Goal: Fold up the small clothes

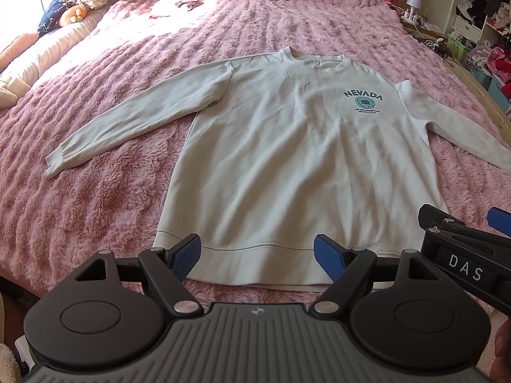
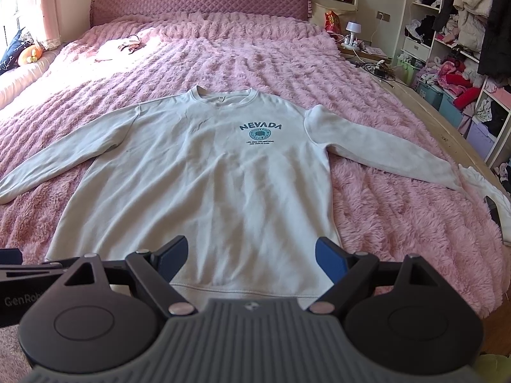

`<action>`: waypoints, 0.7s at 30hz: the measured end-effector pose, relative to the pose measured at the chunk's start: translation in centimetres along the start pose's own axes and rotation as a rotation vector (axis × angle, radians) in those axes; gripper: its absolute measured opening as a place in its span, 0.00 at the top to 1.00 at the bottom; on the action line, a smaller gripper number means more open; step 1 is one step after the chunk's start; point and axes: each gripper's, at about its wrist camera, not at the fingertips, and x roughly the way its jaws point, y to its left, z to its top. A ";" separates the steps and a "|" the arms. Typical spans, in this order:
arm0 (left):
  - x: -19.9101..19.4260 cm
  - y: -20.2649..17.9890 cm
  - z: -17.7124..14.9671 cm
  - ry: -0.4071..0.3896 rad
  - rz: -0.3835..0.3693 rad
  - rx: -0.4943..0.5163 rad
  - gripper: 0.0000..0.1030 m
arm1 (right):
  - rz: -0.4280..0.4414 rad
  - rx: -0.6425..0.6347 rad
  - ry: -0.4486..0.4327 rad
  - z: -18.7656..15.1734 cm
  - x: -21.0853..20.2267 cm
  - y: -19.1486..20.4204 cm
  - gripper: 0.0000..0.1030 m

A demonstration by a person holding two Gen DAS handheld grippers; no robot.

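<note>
A pale grey-white sweatshirt (image 1: 287, 146) with a teal NEVADA print lies flat and face up on the pink bed, both sleeves spread out to the sides. It shows in the right wrist view too, sweatshirt (image 2: 204, 178). My left gripper (image 1: 257, 252) hovers open just above the bottom hem, nothing between its blue pads. My right gripper (image 2: 250, 255) is also open over the hem, a little to the right; part of the right gripper (image 1: 463, 239) juts into the left wrist view at the right edge.
The fluffy pink bedspread (image 2: 399, 198) covers the whole bed, with a quilted headboard (image 2: 198, 0) at the far end. Small items lie near the pillows (image 2: 127, 44). Shelves full of clothes (image 2: 463, 48) and a bedside table with a lamp (image 2: 353, 28) stand at the right.
</note>
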 end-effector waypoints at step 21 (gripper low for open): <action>0.5 0.1 -0.3 0.016 0.003 -0.005 0.09 | 0.002 -0.005 0.008 -0.2 0.3 0.0 0.20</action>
